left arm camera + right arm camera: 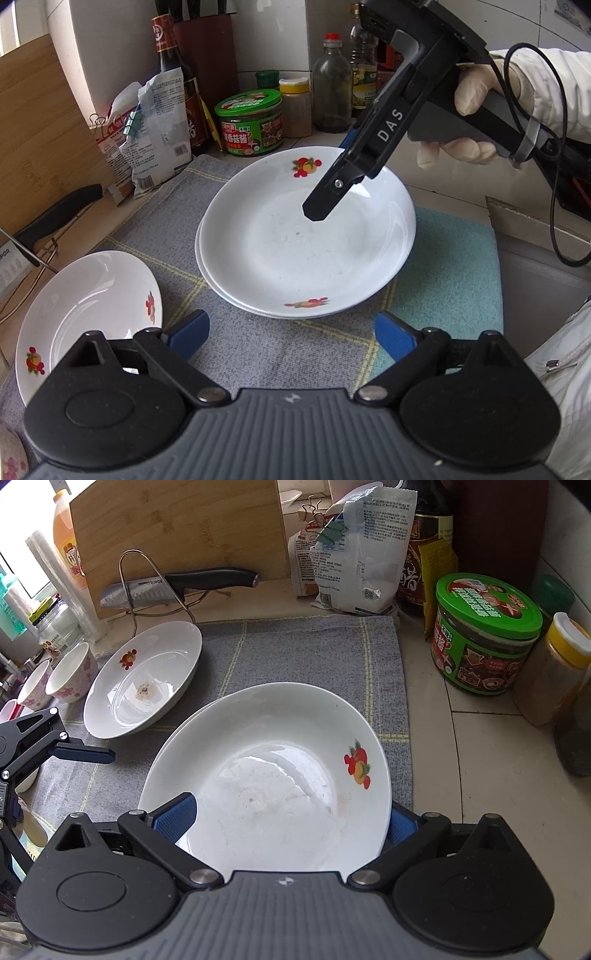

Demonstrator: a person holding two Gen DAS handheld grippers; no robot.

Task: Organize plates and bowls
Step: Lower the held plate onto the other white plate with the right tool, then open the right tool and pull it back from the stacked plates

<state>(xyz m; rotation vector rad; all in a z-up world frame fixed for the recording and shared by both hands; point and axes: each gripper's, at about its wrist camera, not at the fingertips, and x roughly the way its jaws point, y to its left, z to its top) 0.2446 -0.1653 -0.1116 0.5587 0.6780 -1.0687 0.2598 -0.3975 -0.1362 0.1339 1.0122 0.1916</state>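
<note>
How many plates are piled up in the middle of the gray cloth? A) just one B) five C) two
C: under the top plate a second rim peeks out at its left edge, so the pile on the gray cloth is two plates.

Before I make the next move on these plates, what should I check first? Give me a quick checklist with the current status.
1. Right gripper open: ok, jaws wide.
2. Right gripper lined up on the top plate: ok, at its far rim.
3. One finger under that rim: cannot tell.
4. Firm grip on the top plate: not ok, not closed.
5. Left gripper empty and open: ok.
6. Single plate apart from the stack: ok.
</note>
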